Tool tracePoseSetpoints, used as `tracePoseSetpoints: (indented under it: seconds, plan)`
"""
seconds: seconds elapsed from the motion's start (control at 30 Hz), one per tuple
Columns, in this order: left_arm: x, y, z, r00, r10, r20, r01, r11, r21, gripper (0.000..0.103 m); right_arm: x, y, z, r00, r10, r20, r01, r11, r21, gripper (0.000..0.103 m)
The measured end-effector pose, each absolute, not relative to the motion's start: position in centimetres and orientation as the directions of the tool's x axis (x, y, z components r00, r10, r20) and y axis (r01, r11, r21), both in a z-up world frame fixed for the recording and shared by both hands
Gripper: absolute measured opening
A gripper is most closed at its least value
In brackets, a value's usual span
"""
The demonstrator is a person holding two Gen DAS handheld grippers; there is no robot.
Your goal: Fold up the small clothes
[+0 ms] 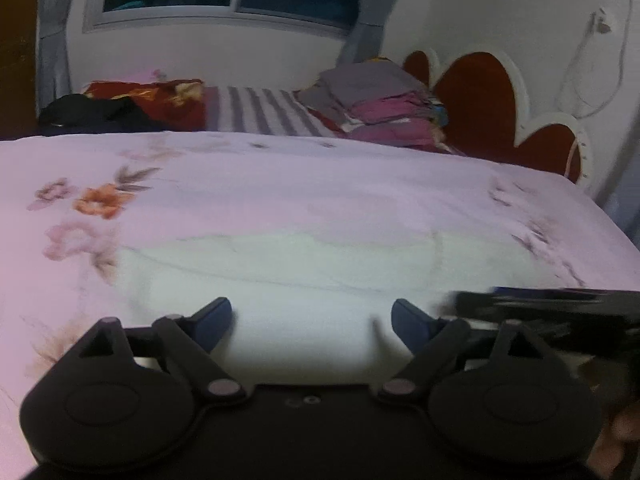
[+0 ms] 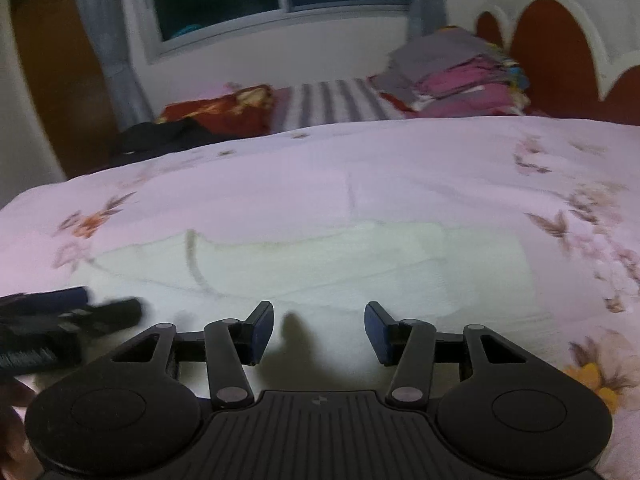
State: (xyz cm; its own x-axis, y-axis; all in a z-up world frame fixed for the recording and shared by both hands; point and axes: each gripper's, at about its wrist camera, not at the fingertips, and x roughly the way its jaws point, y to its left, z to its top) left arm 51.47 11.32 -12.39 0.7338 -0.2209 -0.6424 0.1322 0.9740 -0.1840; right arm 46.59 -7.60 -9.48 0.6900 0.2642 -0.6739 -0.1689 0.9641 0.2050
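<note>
My left gripper (image 1: 312, 316) has its fingers spread wide with nothing between them, and my right gripper (image 2: 319, 332) is also released, its fingers partly apart and empty. Both hover just over the near edge of the pale garment (image 1: 280, 264), which lies flat and spread across the pink flowered bedcover (image 1: 280, 176), long side running left to right. I judge that I let the cloth go so it could settle flat on the bed before the next fold. The stack of folded clothes (image 2: 452, 76) sits far off near the red headboard (image 2: 560, 52), probably where finished pieces go. My other gripper shows as a dark blur at each view's edge
</note>
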Motion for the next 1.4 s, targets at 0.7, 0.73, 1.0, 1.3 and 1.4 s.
tracePoseSetpoints:
  seconds: [0.7, 0.73, 1.0, 1.3, 1.4]
  plan:
    - [48.5, 10.4, -13.8, 0.691, 0.046, -0.721, -0.068, 0.998, -0.002, 0.087, 45.7, -15.2, -11.9, 0.656, 0.199, -0.728, -0.162, 0.979, 0.121, 0.05]
    - [48.3, 10.3, -13.8, 0.688, 0.057, -0.723, -0.079, 0.997, 0.003, 0.087, 45.7, -15.3, -11.9, 0.651, 0.209, -0.729, -0.178, 0.977, 0.121, 0.05]
    - [46.6, 9.3, -13.1, 0.679, 0.11, -0.726, -0.14, 0.99, 0.018, 0.086, 45.5, -16.3, -11.4, 0.62, 0.27, -0.737, -0.249, 0.958, 0.141, 0.05]
    - [41.7, 8.5, -11.5, 0.69, 0.087, -0.719, -0.102, 0.995, 0.022, 0.082, 41.1, -19.0, -9.3, 0.648, 0.304, -0.699, -0.242, 0.952, 0.189, 0.05]
    - [37.9, 9.1, -11.1, 0.698, 0.05, -0.714, -0.073, 0.997, -0.002, 0.076, 36.9, -20.6, -8.5, 0.642, 0.339, -0.687, -0.271, 0.939, 0.211, 0.05]
